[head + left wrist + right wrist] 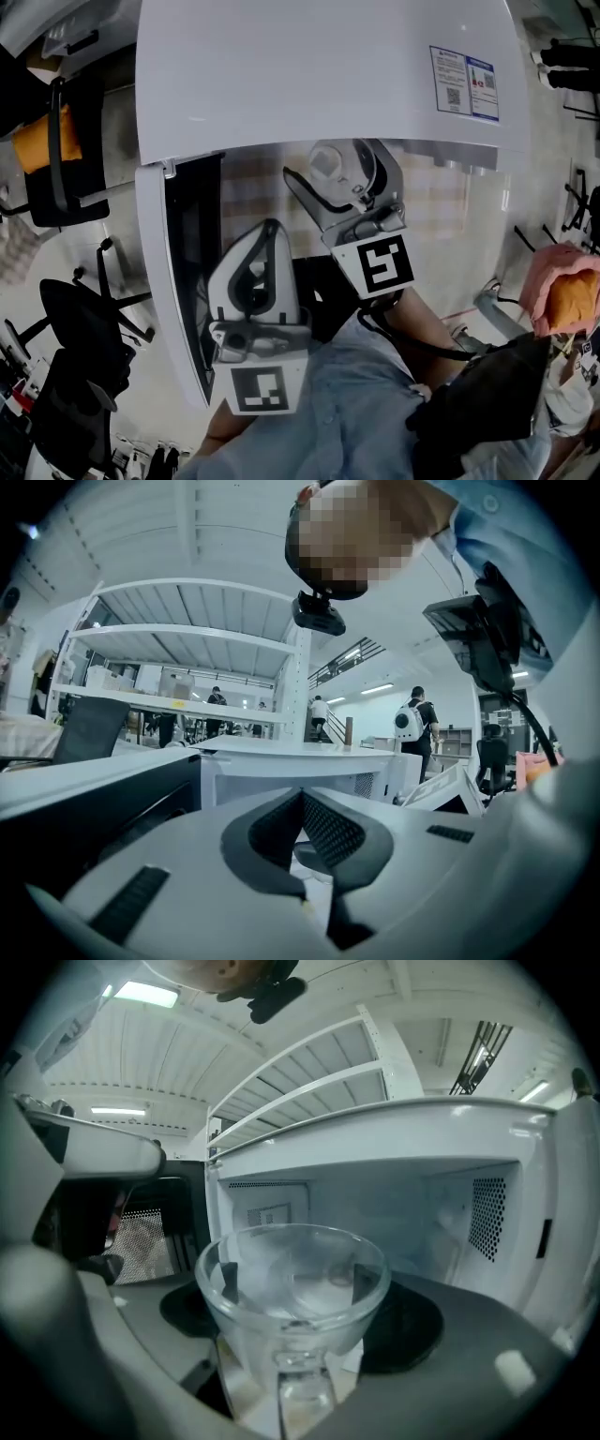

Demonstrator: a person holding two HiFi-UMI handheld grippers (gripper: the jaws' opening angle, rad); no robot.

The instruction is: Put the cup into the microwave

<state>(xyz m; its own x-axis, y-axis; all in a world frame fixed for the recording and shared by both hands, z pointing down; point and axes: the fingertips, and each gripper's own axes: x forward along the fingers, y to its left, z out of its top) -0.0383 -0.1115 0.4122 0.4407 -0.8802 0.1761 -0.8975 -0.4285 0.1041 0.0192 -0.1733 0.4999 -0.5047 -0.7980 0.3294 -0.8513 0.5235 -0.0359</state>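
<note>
A clear glass cup with a handle sits between the jaws of my right gripper, which is shut on it. In the head view the cup and right gripper hang just in front of the white microwave. Its door is swung open at the left. The lit white cavity lies straight ahead of the cup, with a vent grid on its right wall. My left gripper hovers lower left, beside the door's inner face. Its jaws meet at the tips with nothing in them.
A printed label is stuck on the microwave's top. Black office chairs stand on the floor at the left, and one has an orange cushion. A pink and orange bundle lies at the right. People walk far off in the left gripper view.
</note>
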